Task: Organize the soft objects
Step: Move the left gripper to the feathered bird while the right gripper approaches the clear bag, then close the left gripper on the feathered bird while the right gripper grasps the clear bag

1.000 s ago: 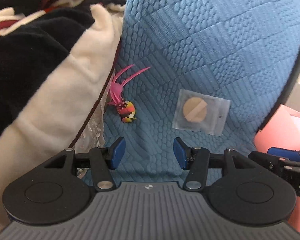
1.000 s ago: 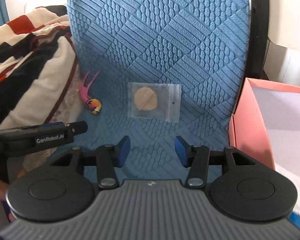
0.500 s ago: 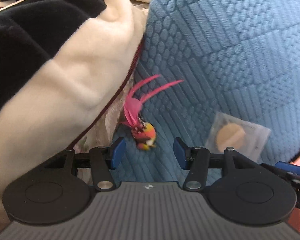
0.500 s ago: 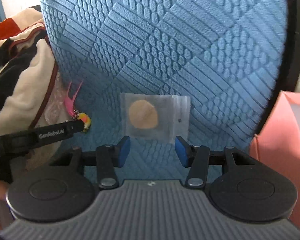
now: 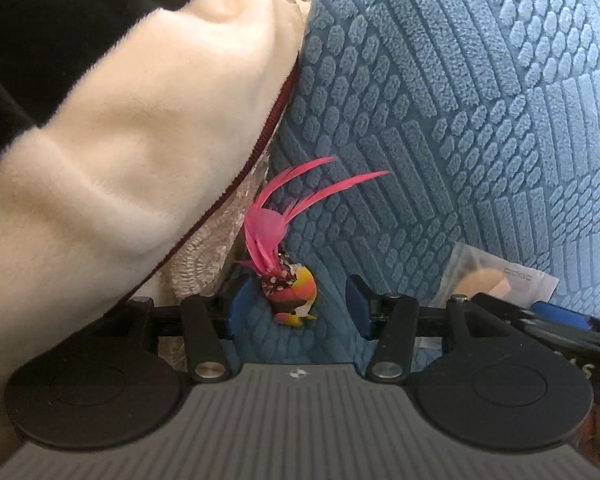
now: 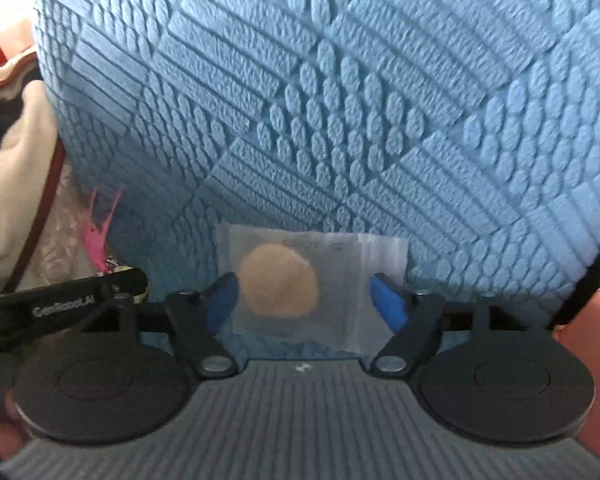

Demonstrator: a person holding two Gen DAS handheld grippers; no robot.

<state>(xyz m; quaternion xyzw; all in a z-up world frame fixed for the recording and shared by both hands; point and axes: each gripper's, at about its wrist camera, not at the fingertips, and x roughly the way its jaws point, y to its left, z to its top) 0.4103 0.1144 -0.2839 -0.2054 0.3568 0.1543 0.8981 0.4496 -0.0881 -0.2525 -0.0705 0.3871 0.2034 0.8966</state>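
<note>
Both grippers' fingers (image 5: 356, 304) apart, unloaded.

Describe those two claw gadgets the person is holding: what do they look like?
Both look alike. The left gripper and right gripper have blue pads on black linkage arms, round black discs either side and a ribbed grey body. White lettering marks the left one's side, seen from the right camera.

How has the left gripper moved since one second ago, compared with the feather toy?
Yes. The left gripper has come forward toward the feather toy, which lies on the blue cushion; its open jaws now stand on either side of the toy.
</note>
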